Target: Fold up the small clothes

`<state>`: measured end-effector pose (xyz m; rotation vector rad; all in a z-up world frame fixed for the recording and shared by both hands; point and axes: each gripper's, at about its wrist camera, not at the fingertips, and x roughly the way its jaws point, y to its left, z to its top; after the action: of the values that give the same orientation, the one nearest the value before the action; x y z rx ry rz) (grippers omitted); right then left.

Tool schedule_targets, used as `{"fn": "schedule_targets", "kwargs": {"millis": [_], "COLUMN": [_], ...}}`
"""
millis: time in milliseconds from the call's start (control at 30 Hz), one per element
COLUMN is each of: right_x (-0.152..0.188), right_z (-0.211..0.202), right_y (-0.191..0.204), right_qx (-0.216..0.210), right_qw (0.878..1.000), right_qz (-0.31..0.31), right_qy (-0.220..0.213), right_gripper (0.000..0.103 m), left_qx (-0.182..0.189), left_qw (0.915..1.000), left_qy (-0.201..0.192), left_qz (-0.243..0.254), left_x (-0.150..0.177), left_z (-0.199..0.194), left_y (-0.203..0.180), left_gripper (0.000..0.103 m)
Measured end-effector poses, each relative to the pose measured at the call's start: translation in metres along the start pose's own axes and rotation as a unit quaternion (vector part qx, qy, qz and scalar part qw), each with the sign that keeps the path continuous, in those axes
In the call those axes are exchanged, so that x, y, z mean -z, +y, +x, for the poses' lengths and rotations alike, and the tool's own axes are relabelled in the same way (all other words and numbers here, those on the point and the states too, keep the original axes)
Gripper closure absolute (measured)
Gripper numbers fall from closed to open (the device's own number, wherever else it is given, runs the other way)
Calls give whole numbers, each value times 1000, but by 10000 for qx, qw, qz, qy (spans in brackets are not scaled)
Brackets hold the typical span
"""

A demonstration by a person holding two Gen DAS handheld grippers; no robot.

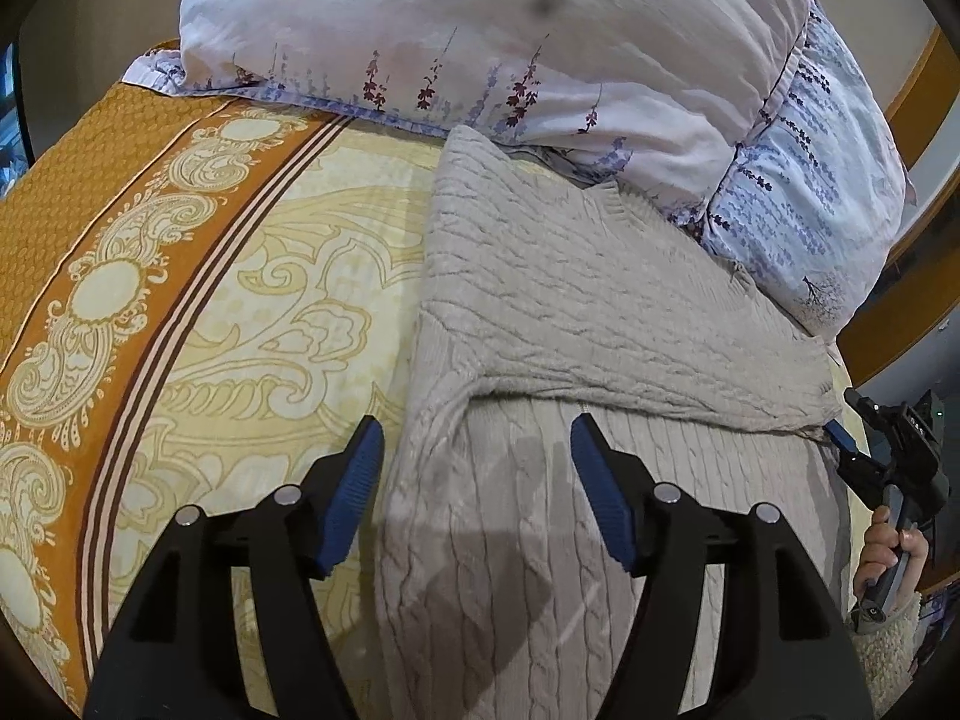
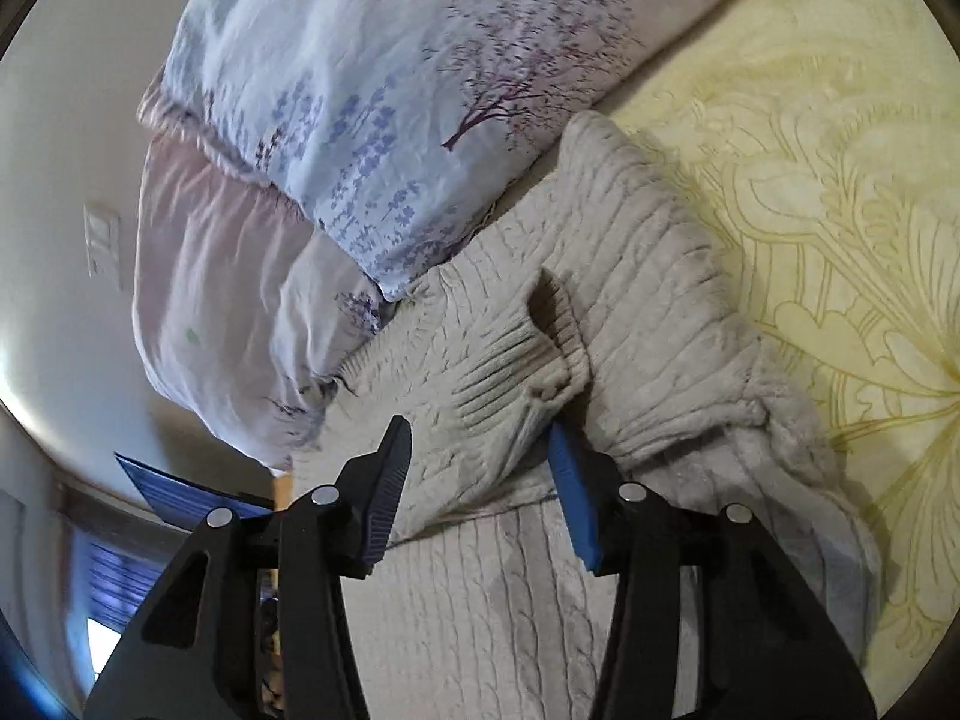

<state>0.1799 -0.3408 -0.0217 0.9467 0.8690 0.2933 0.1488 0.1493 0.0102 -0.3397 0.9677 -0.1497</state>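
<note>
A grey cable-knit sweater (image 1: 576, 312) lies on the bed, with a sleeve folded across its body. My left gripper (image 1: 477, 480) is open, its blue pads apart just above the sweater's left side below the folded sleeve. In the right wrist view the sweater (image 2: 630, 312) shows its ribbed sleeve cuff (image 2: 516, 384). My right gripper (image 2: 480, 480) is open with the cuff end lying between its pads. The right gripper also shows in the left wrist view (image 1: 840, 438) at the sleeve's end, held by a hand.
A yellow and orange patterned bedspread (image 1: 210, 312) covers the bed. A floral pillow (image 1: 480, 42) lies just beyond the sweater, touching its far edge; it also shows in the right wrist view (image 2: 336, 138). A wall with a switch plate (image 2: 102, 243) stands behind.
</note>
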Motion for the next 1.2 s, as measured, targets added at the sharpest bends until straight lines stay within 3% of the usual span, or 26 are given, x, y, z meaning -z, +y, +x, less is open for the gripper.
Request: {"fn": "schedule_targets", "kwargs": {"millis": [67,167,300,433,533,633,700,767,833,900,1033,1200], "right_x": [-1,-2,3,1,6,9,13,16,20,25,38,58], "right_z": [2,6,-14,-2,-3,-16,-27,-40,-53,-66,-94,-114], "right_y": [-2,-3,21,9,3,4,3,0,-1,-6,-22,-43], "right_qx": [85,311,407,865,979,1118,1153,1097,1070,1058,1155,1126], "right_qw": [10000,9995,9950,9945,9939,9916,9906,9909,9908,9909,9900,9918], "right_qz": [5,-58,-692,-547,-492,-600,-674,-712,-746,-743,-726,-565], "right_qy": [-32,5,-597,-224,-156,-255,-308,-336,-372,-370,-370,-212], "right_gripper": [59,95,95,95,95,88,72,62,60,51,50,50], "left_qx": [19,25,45,101,262,385,501,585,706,879,1259,1643], "left_qw": [10000,10000,9999,9997,9994,9989,9982,9977,9970,9959,9919,9864], "left_qy": [29,68,93,89,42,-12,-30,-34,-25,-4,36,83], "left_qz": [8,40,97,188,220,282,319,326,304,236,141,13], "left_x": [1,1,3,7,14,21,28,34,42,50,69,94], "left_z": [0,1,0,-4,-11,-21,-28,-32,-37,-41,-50,-60], "left_y": [-1,-3,-4,-5,-4,-2,-1,-1,1,3,7,12], "left_gripper": [38,38,38,38,38,38,39,39,39,39,40,49]}}
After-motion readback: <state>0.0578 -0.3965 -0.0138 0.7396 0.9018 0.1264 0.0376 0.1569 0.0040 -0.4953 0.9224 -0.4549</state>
